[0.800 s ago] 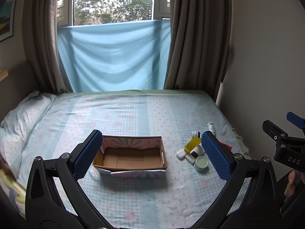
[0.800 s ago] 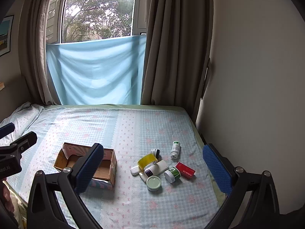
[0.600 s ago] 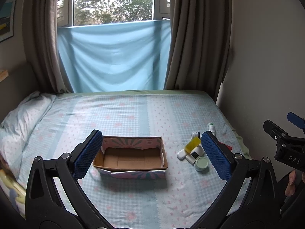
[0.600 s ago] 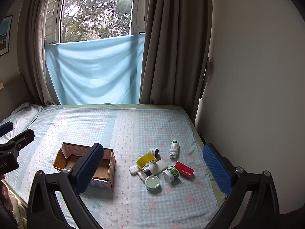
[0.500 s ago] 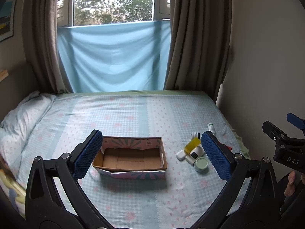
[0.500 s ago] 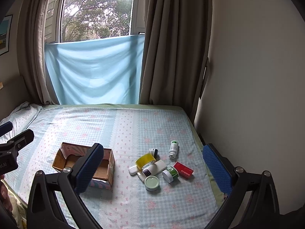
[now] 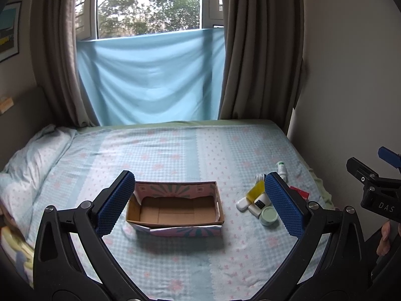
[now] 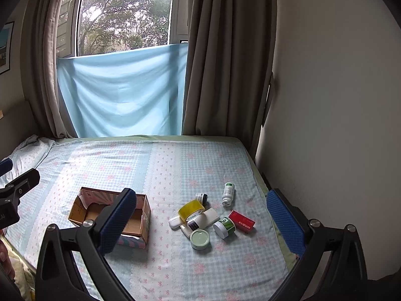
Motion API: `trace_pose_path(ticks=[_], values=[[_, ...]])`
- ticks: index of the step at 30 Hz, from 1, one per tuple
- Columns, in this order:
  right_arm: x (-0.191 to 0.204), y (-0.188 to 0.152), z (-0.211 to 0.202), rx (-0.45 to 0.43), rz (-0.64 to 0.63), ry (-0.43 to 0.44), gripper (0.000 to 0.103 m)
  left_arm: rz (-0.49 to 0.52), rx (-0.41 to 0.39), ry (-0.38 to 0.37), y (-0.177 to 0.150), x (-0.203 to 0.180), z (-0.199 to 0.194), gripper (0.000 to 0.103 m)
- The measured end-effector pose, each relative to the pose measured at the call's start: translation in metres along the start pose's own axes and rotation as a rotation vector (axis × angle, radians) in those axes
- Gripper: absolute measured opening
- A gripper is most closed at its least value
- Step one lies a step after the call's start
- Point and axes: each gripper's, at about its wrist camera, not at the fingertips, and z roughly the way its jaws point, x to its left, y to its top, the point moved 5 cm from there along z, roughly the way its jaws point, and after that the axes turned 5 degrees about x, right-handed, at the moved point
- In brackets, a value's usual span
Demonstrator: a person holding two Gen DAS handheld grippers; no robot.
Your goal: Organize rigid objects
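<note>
Nothing's packed yet: both the left gripper and right gripper hover wide open, empty. Cardboard box sits mid-bed; the bottles and jars cluster near the bed's right edge. Next: grab one.

In the left wrist view the left gripper's right finger covers part of the red box and the pile of small containers beside it, so the green-lidded jar seen from the right wrist is out of sight there. In the right wrist view the right gripper's left finger hides the middle of the cardboard box. Print on the white bottle is too small to read, and a framed picture is cut off by the left edge.
</note>
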Motion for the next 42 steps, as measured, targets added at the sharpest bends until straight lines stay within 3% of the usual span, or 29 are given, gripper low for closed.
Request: trace_pose_path(ticks=[42], values=[[0.0004, 0.002, 0.0007, -0.013, -0.032, 0.036, 0.103, -0.03, -0.012, 0.015, 0.001, 0.0014, 0.0007, 0.103]])
